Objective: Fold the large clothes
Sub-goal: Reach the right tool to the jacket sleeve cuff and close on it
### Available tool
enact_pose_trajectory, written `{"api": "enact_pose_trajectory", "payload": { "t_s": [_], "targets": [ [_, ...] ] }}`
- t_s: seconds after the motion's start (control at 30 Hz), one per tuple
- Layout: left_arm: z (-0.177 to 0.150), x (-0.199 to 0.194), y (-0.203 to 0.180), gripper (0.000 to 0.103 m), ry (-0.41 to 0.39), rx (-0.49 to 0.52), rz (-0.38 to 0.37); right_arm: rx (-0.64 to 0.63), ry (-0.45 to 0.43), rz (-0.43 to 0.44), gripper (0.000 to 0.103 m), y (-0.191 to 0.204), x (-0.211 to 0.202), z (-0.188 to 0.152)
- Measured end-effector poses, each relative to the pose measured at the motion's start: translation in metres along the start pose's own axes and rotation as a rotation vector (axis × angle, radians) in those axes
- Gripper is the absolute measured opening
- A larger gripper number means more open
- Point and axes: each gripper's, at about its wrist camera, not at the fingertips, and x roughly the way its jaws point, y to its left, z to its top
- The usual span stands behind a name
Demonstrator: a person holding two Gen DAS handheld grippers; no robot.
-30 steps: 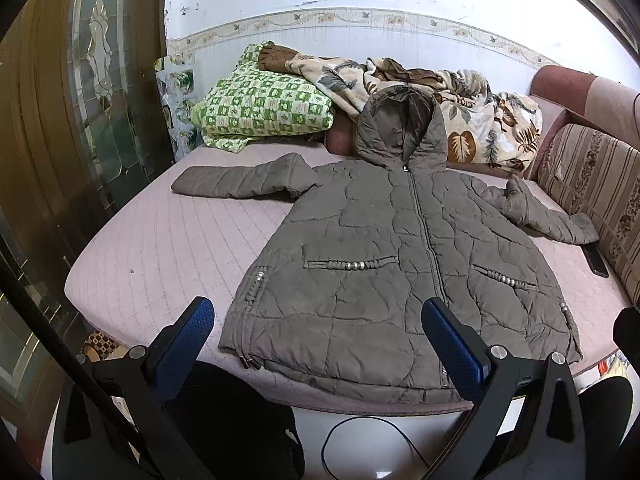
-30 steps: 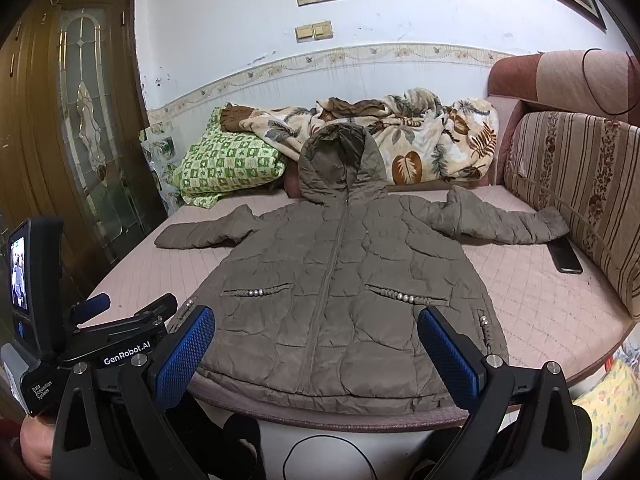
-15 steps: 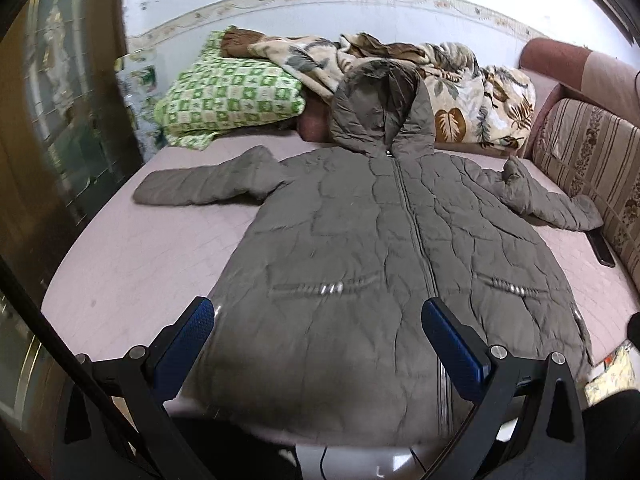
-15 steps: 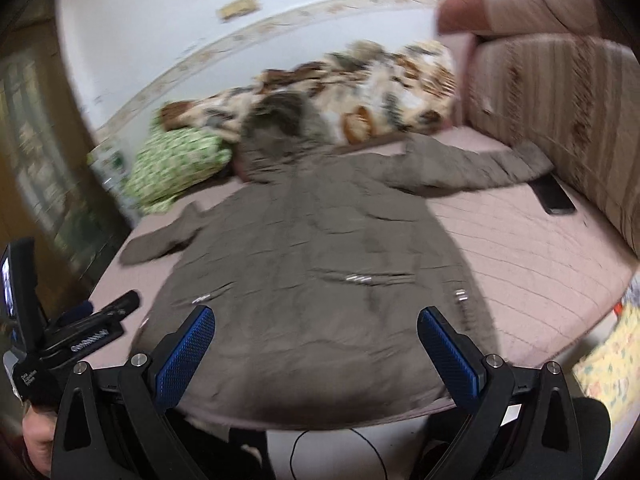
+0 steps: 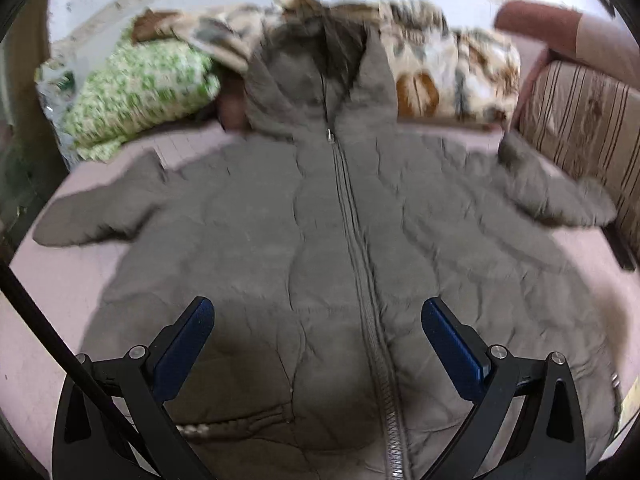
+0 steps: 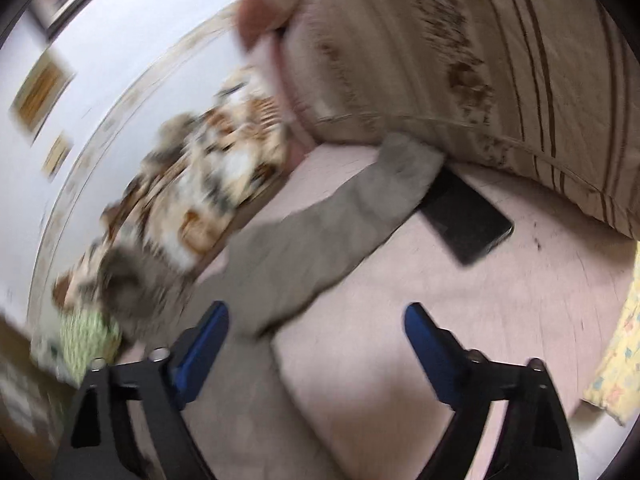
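Right gripper (image 6: 316,336) closing, empty, now rolled toward sleeve (image 6: 340,220); left gripper (image 5: 318,332) open, nearer jacket (image 5: 320,260).

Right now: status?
Left gripper open over coat. Right gripper closing, empty, near sleeve. Phone partly under cuff.

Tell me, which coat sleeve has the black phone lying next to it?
The sleeve reaching toward the striped sofa cushion. Its cuff end lies right beside the black phone. The other sleeve, stretched out below the green pillow, has only bare pink bed cover around it.
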Motion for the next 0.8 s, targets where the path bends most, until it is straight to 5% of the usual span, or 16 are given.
{"api": "enact_pose_trajectory", "payload": {
  "t_s": [0.17, 0.27, 0.8],
  "targets": [
    [0.005, 0.015, 0.006, 0.103, 0.011, -0.020, -0.026, 0.121, -0.003, -0.061, 0.071, -0.059, 0.070, 0.050],
    [0.007, 0.019, 0.008, 0.103, 0.024, -0.031, -0.045, 0.167, 0.013, -0.083, 0.055, -0.083, 0.104, 0.062],
    [0.004, 0.044, 0.021, 0.103, 0.105, -0.069, -0.085, 0.110, -0.035, -0.251, 0.050, -0.105, 0.159, 0.108]
  ]
}}
